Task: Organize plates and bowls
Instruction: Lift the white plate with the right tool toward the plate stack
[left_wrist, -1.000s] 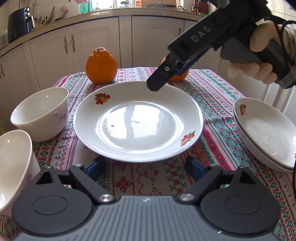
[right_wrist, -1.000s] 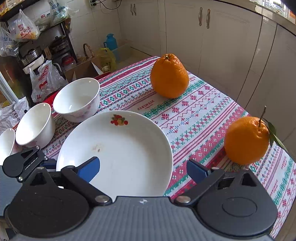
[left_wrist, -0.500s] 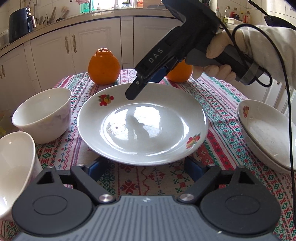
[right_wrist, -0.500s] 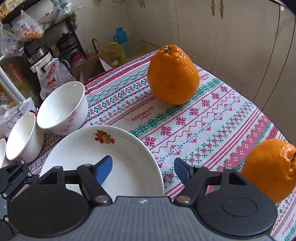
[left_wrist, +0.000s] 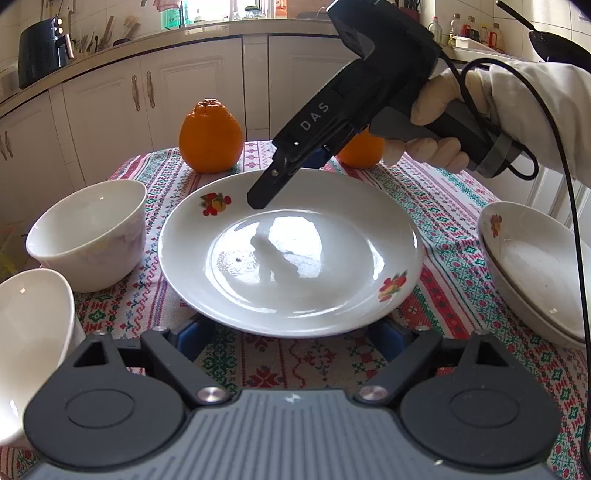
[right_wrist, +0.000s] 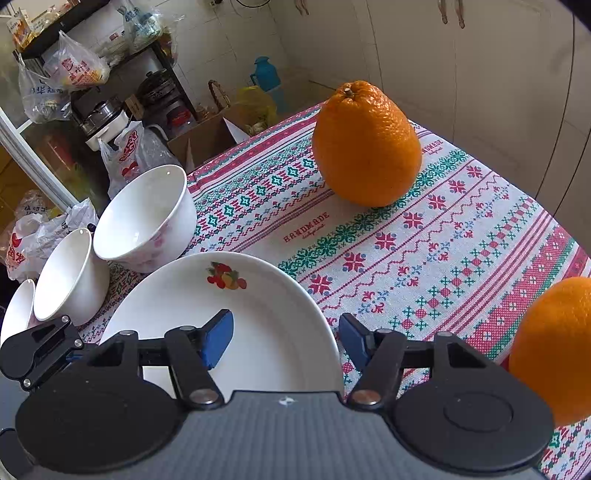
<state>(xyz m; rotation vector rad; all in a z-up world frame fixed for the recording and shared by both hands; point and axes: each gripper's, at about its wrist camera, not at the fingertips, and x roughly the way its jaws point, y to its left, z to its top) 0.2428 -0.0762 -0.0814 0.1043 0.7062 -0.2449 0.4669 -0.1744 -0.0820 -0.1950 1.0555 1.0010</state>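
— Our left view alone shows stacked plates (left_wrist: 535, 266) at three o'clock; left gripper (left_wrist: 291, 338) gapes under the centre plate (left_wrist: 291, 254).

— We count three bowls (right_wrist: 147, 218), two oranges (right_wrist: 365, 144) — right gripper (right_wrist: 286, 336) closing astride the plate's rim.

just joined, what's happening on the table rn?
A person holds a gripper in each gloved hand and is tidying dishes on a patterned tablecloth. The right gripper straddles the far rim of the fruit-print plate, jaws closing around the rim, no firm pinch visible yet. The left gripper waits open at the plate's near edge. Three white bowls sit to one side, stacked dishes to the other, two oranges behind.
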